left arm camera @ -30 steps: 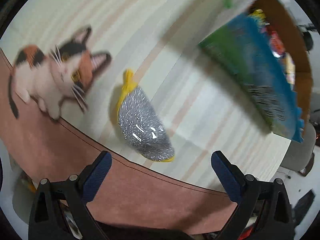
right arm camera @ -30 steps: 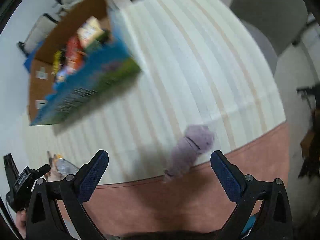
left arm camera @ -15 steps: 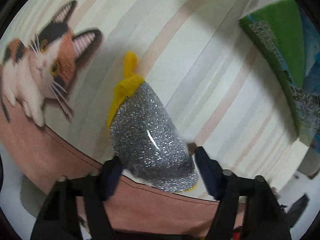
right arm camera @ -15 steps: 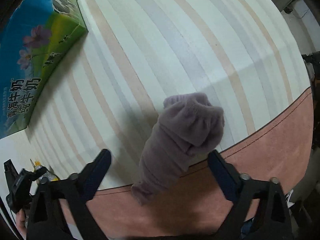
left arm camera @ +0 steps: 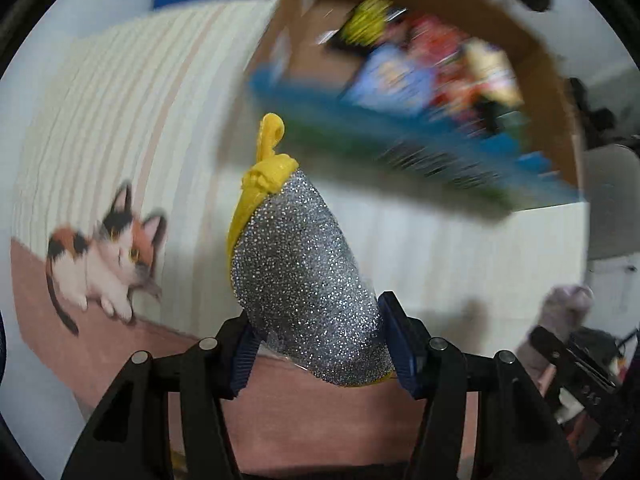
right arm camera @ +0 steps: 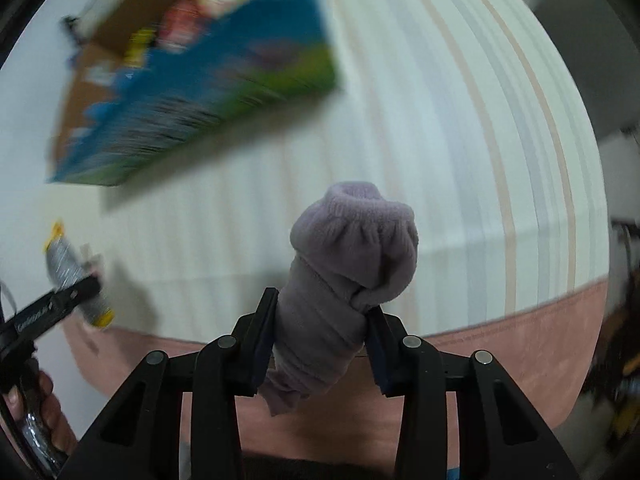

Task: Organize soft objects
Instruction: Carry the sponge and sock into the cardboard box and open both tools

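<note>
Change: 1 second ago both sets of fingers stood wide above the tabletop (right arm camera: 460, 128); half a second ago they straddled their targets. Now both items are pinched and off the surface.
Left gripper (left arm camera: 320, 354): fingers closed narrow on the glitter pouch (left arm camera: 304, 292), silver with yellow trim, gripped at its near, wide end.
Right gripper (right arm camera: 322, 338): fingers closed narrow on the rolled purple sock (right arm camera: 348, 276), pinched below its bulb.
Pouch axis: long axis runs near to far, along the fingers; yellow loop points far and slightly left, toward the box.
Sock axis: long axis near to far; folded cuff end points far, loose tail hangs near, under the fingers.
Meaning: both pickups look done; the carry to the cardboard box (left arm camera: 552, 80), far on the tabletop and already holding items, seems under way, judging by the blur.
Remaining: plush cat (left arm camera: 104, 264) lies at the left, near the tabletop's edge, untouched.
</note>
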{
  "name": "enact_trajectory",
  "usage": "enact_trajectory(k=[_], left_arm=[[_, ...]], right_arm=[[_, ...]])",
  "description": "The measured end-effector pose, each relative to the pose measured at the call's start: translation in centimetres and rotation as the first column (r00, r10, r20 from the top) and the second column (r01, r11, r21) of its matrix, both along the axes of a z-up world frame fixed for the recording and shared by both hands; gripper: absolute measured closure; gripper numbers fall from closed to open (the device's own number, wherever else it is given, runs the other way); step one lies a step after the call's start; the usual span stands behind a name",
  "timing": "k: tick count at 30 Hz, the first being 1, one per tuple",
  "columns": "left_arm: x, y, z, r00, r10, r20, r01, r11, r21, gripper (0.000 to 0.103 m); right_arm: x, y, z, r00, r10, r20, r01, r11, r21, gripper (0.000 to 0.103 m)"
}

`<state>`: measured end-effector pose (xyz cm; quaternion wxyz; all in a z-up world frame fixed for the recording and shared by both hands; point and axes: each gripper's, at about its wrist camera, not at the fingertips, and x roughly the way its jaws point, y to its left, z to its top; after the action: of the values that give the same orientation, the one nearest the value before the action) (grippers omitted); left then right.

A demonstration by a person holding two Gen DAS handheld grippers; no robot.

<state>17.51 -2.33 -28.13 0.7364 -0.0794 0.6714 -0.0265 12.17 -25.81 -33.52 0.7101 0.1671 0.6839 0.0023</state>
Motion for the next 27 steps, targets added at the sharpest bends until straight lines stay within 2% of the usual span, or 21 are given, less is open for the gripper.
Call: enact_trajectory(k=[4, 6, 9, 12, 16, 20, 27], left_arm=[[3.9, 0.0, 5.8, 0.993, -0.068, 0.101, 0.070, 0.997, -0.015, 0.049], [6.1, -0.2, 7.9, 0.985, -0.106, 0.136, 0.106, 0.994, 0.007, 0.049], [10.4, 0.2, 9.5, 0.978, -0.136, 0.156, 0.131, 0.991, 0.040, 0.049], [14.1, -0.1, 9.5, 0.978, -0.148, 0.145, 0.138, 0.987, 0.078, 0.049], [18.6, 0.3, 7.3, 0.983, -0.159, 0.094, 0.150, 0.984, 0.095, 0.049], [22.9, 0.0, 4.7, 0.984, -0.176, 0.006, 0.174, 0.975, 0.141, 0.049], [26.6, 0.6, 0.0, 0.978, -0.179, -0.104, 0.196, 0.963, 0.186, 0.049]], right_arm=[[2.5, 1.6, 6.5, 0.988, 0.104, 0.118, -0.105, 0.994, 0.007, 0.060], [4.6, 1.6, 9.6, 0.974, 0.159, 0.160, -0.161, 0.987, 0.004, 0.060], [8.9, 2.4, 13.0, 0.952, 0.229, 0.202, -0.224, 0.973, -0.050, 0.060], [13.2, 2.9, 14.5, 0.939, 0.281, 0.197, -0.266, 0.959, -0.103, 0.060], [19.0, 3.1, 13.7, 0.941, 0.314, 0.130, -0.293, 0.944, -0.153, 0.060], [24.0, 2.2, 11.0, 0.944, 0.326, 0.043, -0.309, 0.926, -0.217, 0.060], [26.8, 2.0, 5.7, 0.946, 0.321, -0.041, -0.321, 0.918, -0.233, 0.060]])
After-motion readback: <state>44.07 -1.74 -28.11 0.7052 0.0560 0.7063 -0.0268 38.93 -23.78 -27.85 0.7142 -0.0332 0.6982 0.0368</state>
